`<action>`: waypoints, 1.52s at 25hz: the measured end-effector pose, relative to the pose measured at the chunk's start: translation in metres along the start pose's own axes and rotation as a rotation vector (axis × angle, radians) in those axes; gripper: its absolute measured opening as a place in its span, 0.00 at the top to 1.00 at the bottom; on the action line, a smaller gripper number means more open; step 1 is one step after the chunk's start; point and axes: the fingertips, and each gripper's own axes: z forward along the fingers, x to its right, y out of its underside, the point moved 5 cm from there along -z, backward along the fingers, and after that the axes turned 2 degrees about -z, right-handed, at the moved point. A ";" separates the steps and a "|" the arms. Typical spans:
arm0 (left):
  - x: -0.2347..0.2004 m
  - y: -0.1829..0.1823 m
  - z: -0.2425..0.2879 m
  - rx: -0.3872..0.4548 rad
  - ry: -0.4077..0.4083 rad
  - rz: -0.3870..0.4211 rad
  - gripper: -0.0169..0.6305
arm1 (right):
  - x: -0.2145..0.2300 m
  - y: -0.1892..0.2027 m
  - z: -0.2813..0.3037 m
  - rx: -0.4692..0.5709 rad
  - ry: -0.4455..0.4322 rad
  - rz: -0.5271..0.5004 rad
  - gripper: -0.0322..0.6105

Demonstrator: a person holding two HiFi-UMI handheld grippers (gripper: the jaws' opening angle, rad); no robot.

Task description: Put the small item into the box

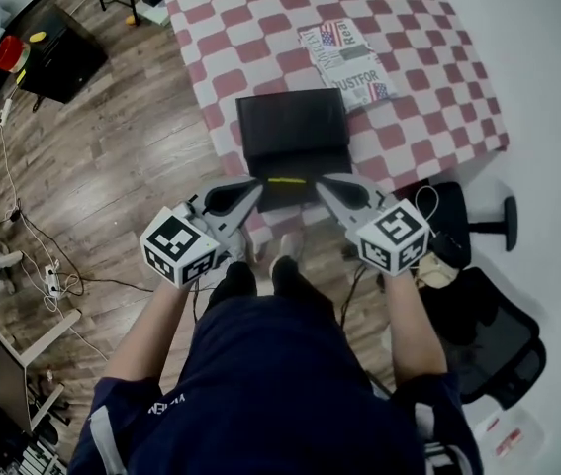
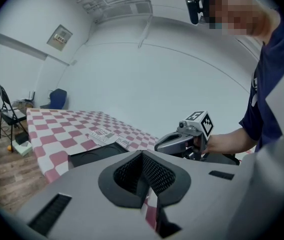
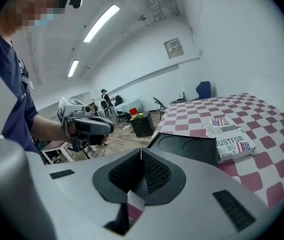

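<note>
— How do my tongs stand?
— Your left gripper has its jaws pressed together, and nothing is between them. Your right gripper is the same: jaws closed, empty.

— And my hands and arms?
— Your left hand and your right hand each grip behind a marker cube. Both forearms reach forward from your body. The two grippers point inward, toward each other, so their tips come close at the near edge of the black box. Whether they touch it, I cannot tell.

— Where is the small item?
— The only small thing I see is a thin yellow-green strip. It lies on the near part of the box, between your two tips. Whether it is inside, I cannot tell.

— What is around?
— The box rests at the near edge of the checked tablecloth. A printed packet lies just behind the box, to your right.
</note>
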 end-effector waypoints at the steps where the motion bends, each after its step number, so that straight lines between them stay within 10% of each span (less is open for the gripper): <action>1: 0.001 -0.002 0.000 -0.002 0.006 0.007 0.93 | -0.001 0.000 -0.005 0.021 0.006 0.024 0.92; 17: 0.018 -0.017 -0.021 -0.012 0.063 0.075 0.92 | -0.031 -0.004 -0.056 0.248 0.085 0.187 0.92; 38: 0.027 -0.008 -0.032 -0.005 0.071 0.075 0.93 | -0.052 -0.002 -0.062 0.238 0.107 0.149 0.93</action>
